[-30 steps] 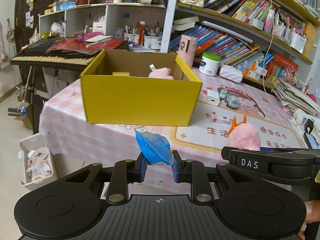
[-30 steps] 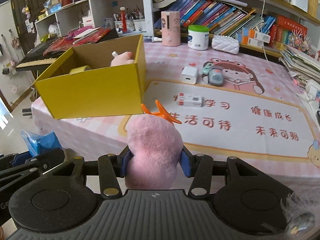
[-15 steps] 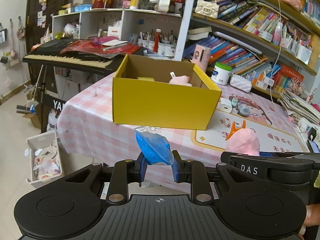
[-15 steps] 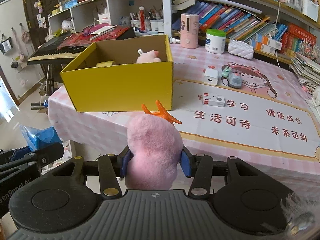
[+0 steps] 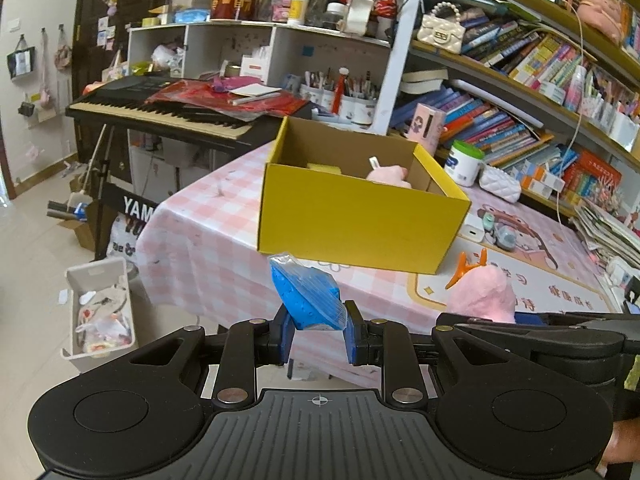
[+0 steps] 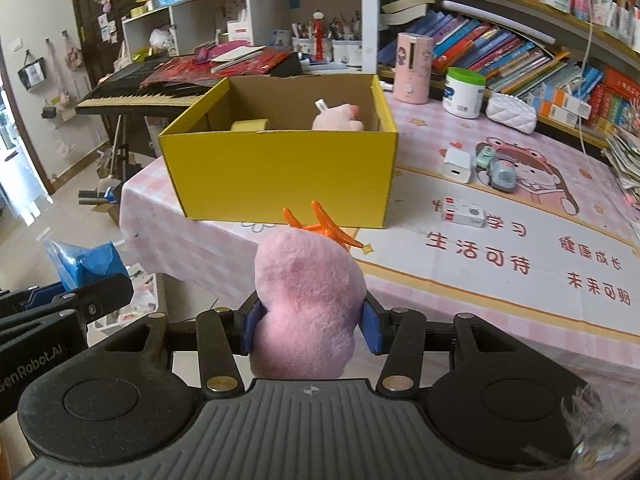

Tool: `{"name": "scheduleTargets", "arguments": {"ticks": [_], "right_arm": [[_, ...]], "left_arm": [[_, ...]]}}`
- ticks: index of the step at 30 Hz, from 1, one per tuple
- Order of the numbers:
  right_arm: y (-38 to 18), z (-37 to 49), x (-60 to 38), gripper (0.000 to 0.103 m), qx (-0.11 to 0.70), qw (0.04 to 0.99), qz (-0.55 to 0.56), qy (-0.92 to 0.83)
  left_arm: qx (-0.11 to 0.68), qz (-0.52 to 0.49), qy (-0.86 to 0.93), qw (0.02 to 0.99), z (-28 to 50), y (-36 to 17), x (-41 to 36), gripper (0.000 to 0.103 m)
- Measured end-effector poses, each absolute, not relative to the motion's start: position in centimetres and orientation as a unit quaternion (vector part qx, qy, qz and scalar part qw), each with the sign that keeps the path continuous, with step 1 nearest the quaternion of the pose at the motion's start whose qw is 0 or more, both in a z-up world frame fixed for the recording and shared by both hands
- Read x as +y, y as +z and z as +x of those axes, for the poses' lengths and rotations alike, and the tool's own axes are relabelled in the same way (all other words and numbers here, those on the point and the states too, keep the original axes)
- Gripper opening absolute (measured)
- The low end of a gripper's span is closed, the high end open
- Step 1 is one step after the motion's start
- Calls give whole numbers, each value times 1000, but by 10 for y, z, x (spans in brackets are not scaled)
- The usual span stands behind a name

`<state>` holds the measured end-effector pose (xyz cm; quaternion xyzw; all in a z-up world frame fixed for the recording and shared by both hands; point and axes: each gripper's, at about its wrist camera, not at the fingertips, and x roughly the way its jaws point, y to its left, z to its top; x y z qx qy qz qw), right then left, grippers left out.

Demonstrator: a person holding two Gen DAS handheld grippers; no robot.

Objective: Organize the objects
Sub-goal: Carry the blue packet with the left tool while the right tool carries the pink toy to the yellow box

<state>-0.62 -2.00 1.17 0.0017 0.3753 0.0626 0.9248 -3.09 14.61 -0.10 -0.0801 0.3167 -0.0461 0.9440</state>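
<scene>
My left gripper point(image 5: 316, 338) is shut on a blue plastic bag point(image 5: 306, 294), held in the air off the table's near edge. My right gripper point(image 6: 310, 328) is shut on a pink plush toy point(image 6: 308, 296) with orange antlers point(image 6: 320, 224); the toy also shows in the left wrist view point(image 5: 482, 294). An open yellow cardboard box point(image 5: 360, 220) stands on the pink checked tablecloth point(image 5: 208, 236), well ahead of both grippers. Inside it lie a pink plush point(image 6: 338, 118) and a small yellow item point(image 6: 250, 125).
On the mat point(image 6: 520, 240) to the box's right lie a white charger point(image 6: 456, 164), a small toy car point(image 6: 502, 168) and a white gadget point(image 6: 464, 211). A white jar point(image 6: 464, 92) and pink dispenser point(image 6: 414, 68) stand before bookshelves. A keyboard point(image 5: 160, 110) and floor bin point(image 5: 100, 312) are left.
Both grippers have drawn back and up from the table with their loads; the yellow box now looks farther away and more of the floor shows.
</scene>
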Motion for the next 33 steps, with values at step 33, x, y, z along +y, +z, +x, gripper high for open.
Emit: {"name": "scheduleTargets", "arguments": {"ticks": [33], "right_arm": [[91, 148, -49, 47, 249, 965, 21, 75]], "left_arm": [[219, -49, -33, 974, 104, 52, 114, 23]]}}
